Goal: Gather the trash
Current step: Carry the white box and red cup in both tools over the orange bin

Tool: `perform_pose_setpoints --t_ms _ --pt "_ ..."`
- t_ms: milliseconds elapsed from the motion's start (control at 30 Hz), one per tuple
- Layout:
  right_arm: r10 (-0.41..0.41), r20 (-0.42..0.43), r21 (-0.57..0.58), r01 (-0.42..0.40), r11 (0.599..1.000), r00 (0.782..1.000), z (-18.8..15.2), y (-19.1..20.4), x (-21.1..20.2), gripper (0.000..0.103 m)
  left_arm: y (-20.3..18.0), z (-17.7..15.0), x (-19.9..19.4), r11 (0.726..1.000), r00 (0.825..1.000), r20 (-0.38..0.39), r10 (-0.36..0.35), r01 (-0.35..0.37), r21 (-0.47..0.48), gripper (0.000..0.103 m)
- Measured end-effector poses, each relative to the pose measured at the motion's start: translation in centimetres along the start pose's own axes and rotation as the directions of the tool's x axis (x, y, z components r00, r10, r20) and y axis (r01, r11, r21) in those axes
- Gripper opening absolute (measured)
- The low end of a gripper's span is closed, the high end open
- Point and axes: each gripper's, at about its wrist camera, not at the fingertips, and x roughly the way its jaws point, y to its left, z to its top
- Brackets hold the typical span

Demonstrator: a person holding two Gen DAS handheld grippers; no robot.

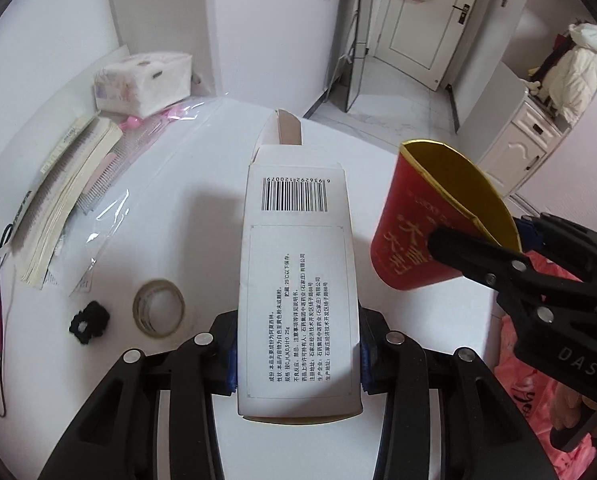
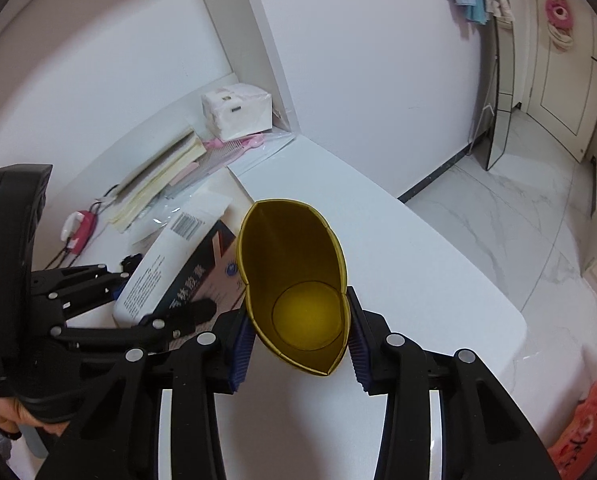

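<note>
My left gripper [image 1: 298, 360] is shut on a white medicine box [image 1: 298, 280] with a barcode and an open end flap, held above the white table [image 1: 202, 160]. The box also shows in the right wrist view [image 2: 154, 264]. My right gripper [image 2: 298, 344] is shut on a red paper cup with a gold inside [image 2: 294, 280], squeezed to an oval. In the left wrist view the cup [image 1: 430, 220] hangs to the right of the box, with the right gripper [image 1: 478, 252] behind it.
On the table's left side lie a tape roll [image 1: 158, 307], a black hair tie [image 1: 89, 322], a stack of books [image 1: 66, 196], a clear plastic sleeve [image 1: 130, 196] and a tissue pack [image 1: 142, 82]. A pink plastic bag [image 1: 538, 380] sits at the right, below the table edge.
</note>
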Motion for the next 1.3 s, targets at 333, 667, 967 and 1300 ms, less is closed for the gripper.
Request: perform_pose_setpoints --t_ms 333,667,967,1300 --pt "-0.019 0.035 0.097 0.016 0.995 0.999 -6.4 -2.6 -9.1 0.041 -6.6 -2.5 -2.7 0.994 0.998 0.012 -0.063 0.062 0.087 0.043" --pt "-0.086 -0.001 0.285 0.083 0.955 0.996 -16.1 -8.1 -15.1 0.041 -15.5 -6.2 -0.3 0.961 0.983 -0.090 -0.160 0.175 0.214 0.043" --pt "-0.123 -0.068 0.424 0.140 0.895 0.990 -23.2 -12.3 -15.8 0.042 -21.2 -8.9 4.2 0.924 0.958 -0.215 -0.187 0.246 0.292 0.043" --pt "-0.099 -0.140 0.534 0.159 0.831 0.985 -29.4 -16.2 -10.8 0.043 -22.8 -12.6 12.2 0.929 0.921 -0.359 -0.151 0.257 0.266 0.043"
